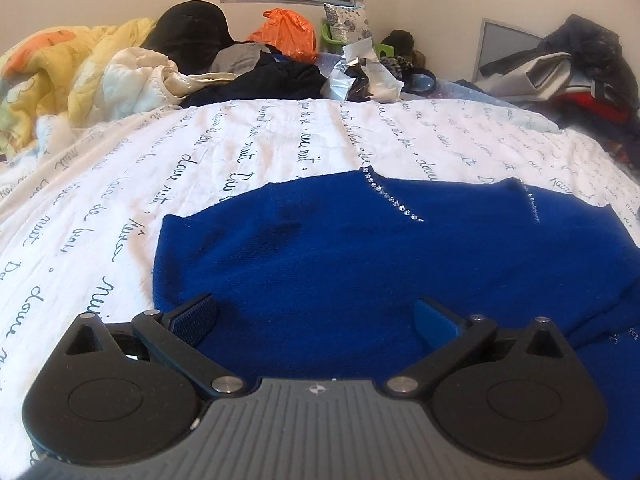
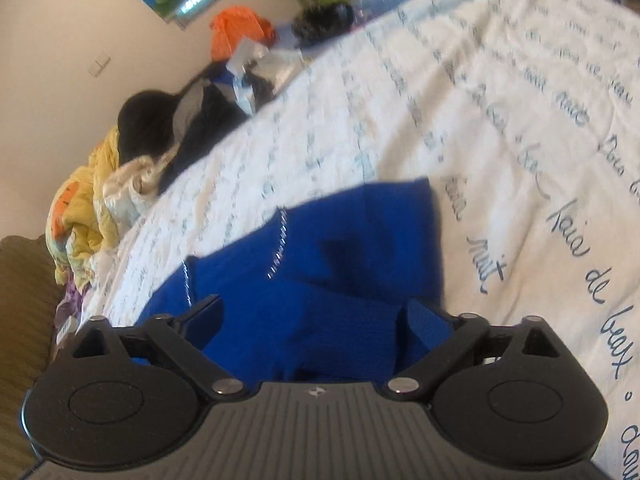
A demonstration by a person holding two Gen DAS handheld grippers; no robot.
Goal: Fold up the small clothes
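Near the cameras, both grippers were over the blue top. The left gripper [image 1: 314, 314] had its jaws spread wide, w/ nothing pinched; only blue cloth lay under and between them. The right gripper [image 2: 310, 314] was spread wide too, nothing pinched, and its view was tilted and blurry.

The blue top [image 1: 360, 260] lay on the bed, on a white sheet [image 1: 120, 184] w/ dark writing. A row of shiny beads [image 1: 394, 198] ran by its far edge. In the right view one side looked already folded in, w/ a straight edge and a flap on top, so I think approx. one fold was done. The rest still looked wide and flat, so more folds were prob. left, e.g. the other side and then top to bottom.

Farther back, a heap of other clothes [image 1: 256, 68], a yellow blanket [image 1: 72, 68] and an orange bag [image 1: 286, 32] sat by the wall. Maybe those clothes needed folding too; can't tell.
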